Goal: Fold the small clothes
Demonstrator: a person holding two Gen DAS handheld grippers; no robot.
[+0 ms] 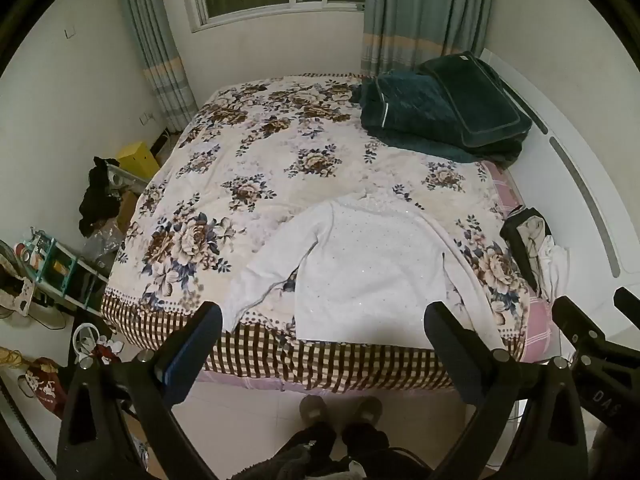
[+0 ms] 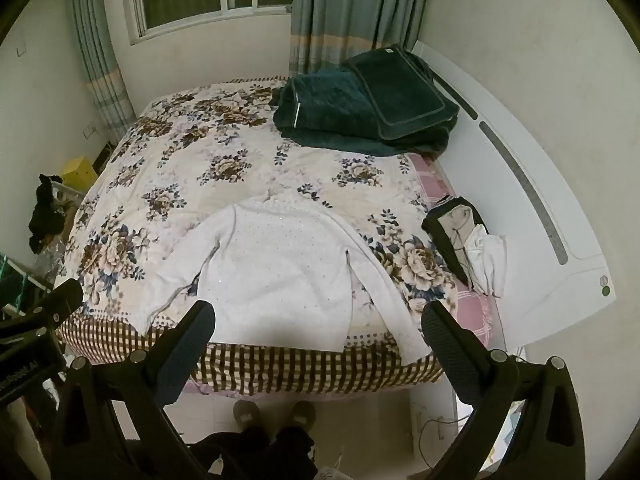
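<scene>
A small white long-sleeved sweater (image 1: 360,268) lies spread flat on the flowered bedspread (image 1: 248,160), hem at the bed's near edge, sleeves angled out to both sides. It also shows in the right wrist view (image 2: 276,264). My left gripper (image 1: 324,316) is open and empty, held above the near edge of the bed, over the sweater's hem. My right gripper (image 2: 318,316) is open and empty, also high above the near edge, to the right of the left one. Neither touches the sweater.
A dark green folded quilt with a pillow (image 1: 440,116) lies at the bed's far right. A heap of black and white clothes (image 1: 532,248) sits at the right edge by the white headboard (image 1: 580,184). Clutter and a yellow box (image 1: 138,160) stand on the floor left. The person's feet (image 1: 340,408) stand below.
</scene>
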